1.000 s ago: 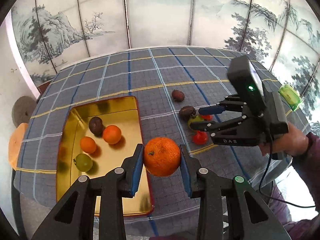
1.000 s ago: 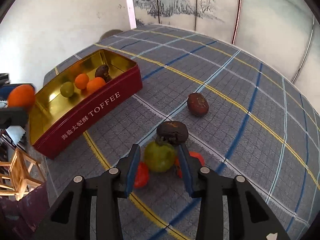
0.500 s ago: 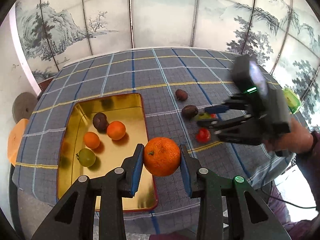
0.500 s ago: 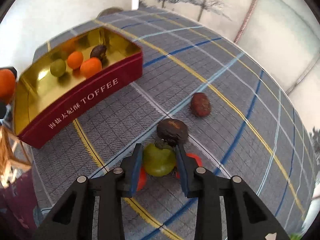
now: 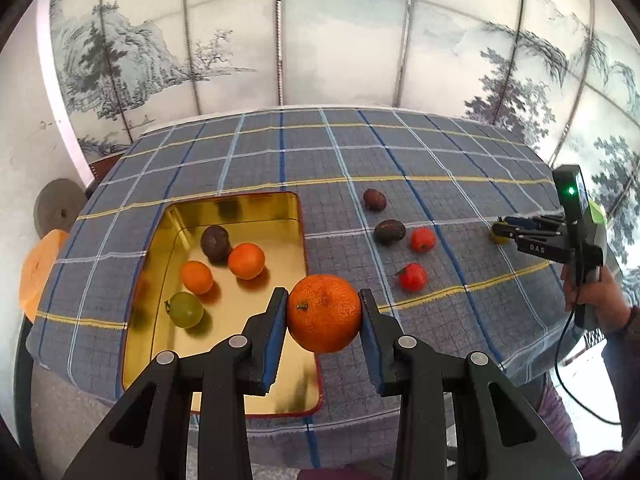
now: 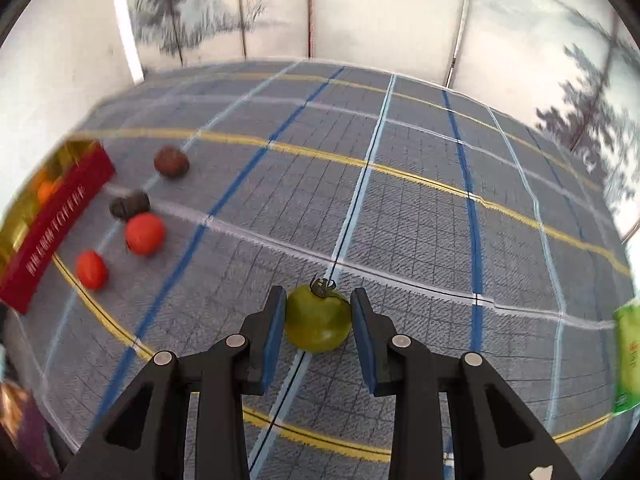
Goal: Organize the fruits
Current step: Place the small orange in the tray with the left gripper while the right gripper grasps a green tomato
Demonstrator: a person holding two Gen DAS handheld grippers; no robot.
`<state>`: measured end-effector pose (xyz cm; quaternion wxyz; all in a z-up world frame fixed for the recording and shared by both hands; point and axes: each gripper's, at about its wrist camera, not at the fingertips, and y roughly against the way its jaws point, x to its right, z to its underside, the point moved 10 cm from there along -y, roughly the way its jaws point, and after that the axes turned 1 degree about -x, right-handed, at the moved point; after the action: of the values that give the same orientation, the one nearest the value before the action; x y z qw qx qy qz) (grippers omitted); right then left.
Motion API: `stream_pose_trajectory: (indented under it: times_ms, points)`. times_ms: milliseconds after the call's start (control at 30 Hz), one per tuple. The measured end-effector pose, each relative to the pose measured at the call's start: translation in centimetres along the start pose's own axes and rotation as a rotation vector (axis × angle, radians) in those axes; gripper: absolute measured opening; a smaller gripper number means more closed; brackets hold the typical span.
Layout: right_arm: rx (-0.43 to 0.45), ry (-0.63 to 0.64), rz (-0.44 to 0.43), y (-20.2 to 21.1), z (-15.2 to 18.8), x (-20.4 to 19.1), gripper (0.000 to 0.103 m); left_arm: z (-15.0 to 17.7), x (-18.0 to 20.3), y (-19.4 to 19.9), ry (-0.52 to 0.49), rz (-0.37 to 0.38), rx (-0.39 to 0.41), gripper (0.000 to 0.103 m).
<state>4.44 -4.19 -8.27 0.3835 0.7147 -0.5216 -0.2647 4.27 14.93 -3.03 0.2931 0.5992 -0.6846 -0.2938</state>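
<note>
My left gripper [image 5: 324, 316] is shut on a large orange [image 5: 324, 312] and holds it above the near right edge of the gold tin [image 5: 236, 204]. The tin holds two small oranges [image 5: 246, 260], a dark fruit [image 5: 215, 242] and a green fruit [image 5: 185, 310]. My right gripper [image 6: 318, 320] is shut on a green tomato [image 6: 318, 322] over the checked cloth, far right of the tin; it also shows in the left wrist view [image 5: 532, 236]. Two red tomatoes [image 5: 413, 277] [image 5: 423, 239] and two dark fruits [image 5: 389, 231] [image 5: 374, 199] lie on the cloth.
The table has a blue checked cloth [image 5: 400, 152] and stands before painted screen panels. A green packet [image 6: 628, 360] lies at the right edge. The tin's red side [image 6: 52, 220] reads TOFFEE. An orange stool [image 5: 40, 264] stands left of the table.
My right gripper has closed on the green tomato and carried it away from the other fruits to the right. My left gripper keeps the orange, with little movement.
</note>
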Motion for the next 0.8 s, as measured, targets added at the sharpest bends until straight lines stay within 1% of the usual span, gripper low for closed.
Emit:
stream_pose_trajectory:
  times_ms: [200, 333, 500, 633, 800]
  points:
    - [0.069, -0.029, 0.042, -0.3, -0.3, 0.0, 0.03, 0.7, -2.7, 0.3, 0.037, -0.05, 0.026, 0.036]
    - [0.106, -0.069, 0.037, -0.2, -0.2, 0.5, 0.031, 1.7, -5.3, -0.2, 0.084, -0.075, 0.017, 0.036]
    - [0.122, -0.064, 0.05, -0.1, 0.0, 0.2, 0.031, 3.1, -7.9, -1.5, 0.142, -0.091, -0.013, 0.036]
    - [0.122, -0.069, 0.046, -0.1, -0.1, 0.3, 0.031, 3.8, -8.4, -2.5, 0.15, -0.083, -0.033, 0.036]
    - [0.122, -0.061, 0.053, -0.2, -0.1, 0.3, 0.031, 3.3, -7.8, -3.6, 0.112, -0.101, -0.035, 0.036]
